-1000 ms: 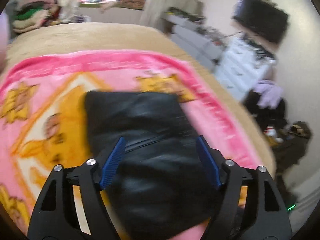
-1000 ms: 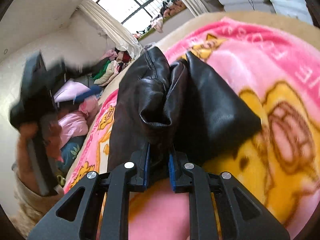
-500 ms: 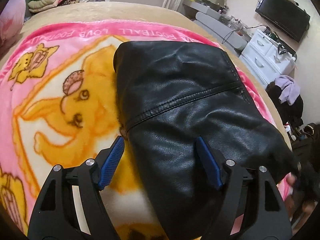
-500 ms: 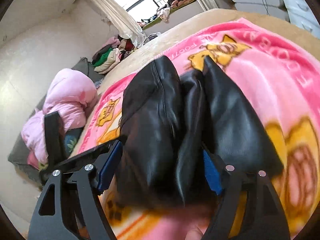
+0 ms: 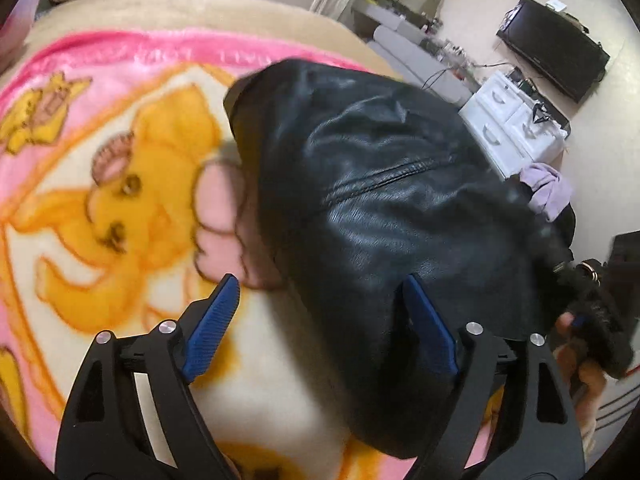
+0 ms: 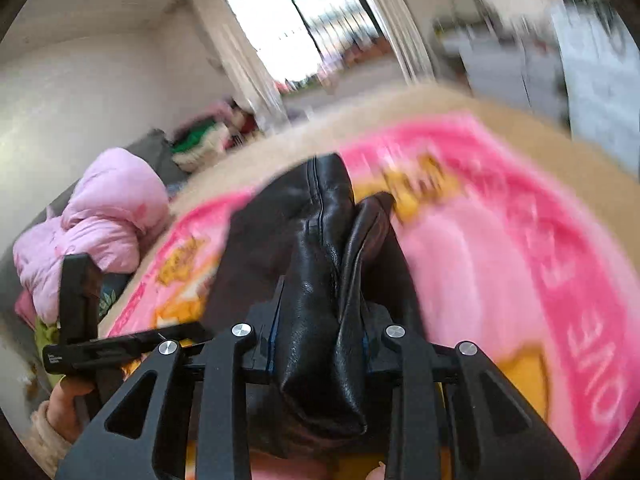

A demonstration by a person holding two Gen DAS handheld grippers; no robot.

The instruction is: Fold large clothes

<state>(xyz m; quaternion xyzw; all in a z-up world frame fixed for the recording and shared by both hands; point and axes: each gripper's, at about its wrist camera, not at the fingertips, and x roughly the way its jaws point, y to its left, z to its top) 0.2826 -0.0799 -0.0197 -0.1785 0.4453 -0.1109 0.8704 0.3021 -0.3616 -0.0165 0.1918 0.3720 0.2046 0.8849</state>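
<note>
A black leather jacket [image 5: 384, 208] lies folded on a pink and yellow cartoon blanket [image 5: 120, 184] on the bed. My left gripper [image 5: 320, 312] is open and empty, its blue pads hovering over the jacket's near edge. In the right wrist view my right gripper [image 6: 320, 336] is shut on a thick fold of the jacket [image 6: 320, 280], which stands up between the jaws. The right gripper and the hand holding it also show at the right edge of the left wrist view [image 5: 592, 320]. The left gripper shows at the left of the right wrist view [image 6: 80, 320].
A pink puffy coat [image 6: 100, 220] and a pile of clothes [image 6: 200, 140] lie beyond the blanket. White drawers [image 5: 516, 128], a black TV [image 5: 552, 48] and a purple garment [image 5: 548, 192] stand past the bed's right edge.
My right gripper was open half a second ago and has now shut on the jacket's bunched fold. The left gripper stayed open and shifted slightly over the jacket.
</note>
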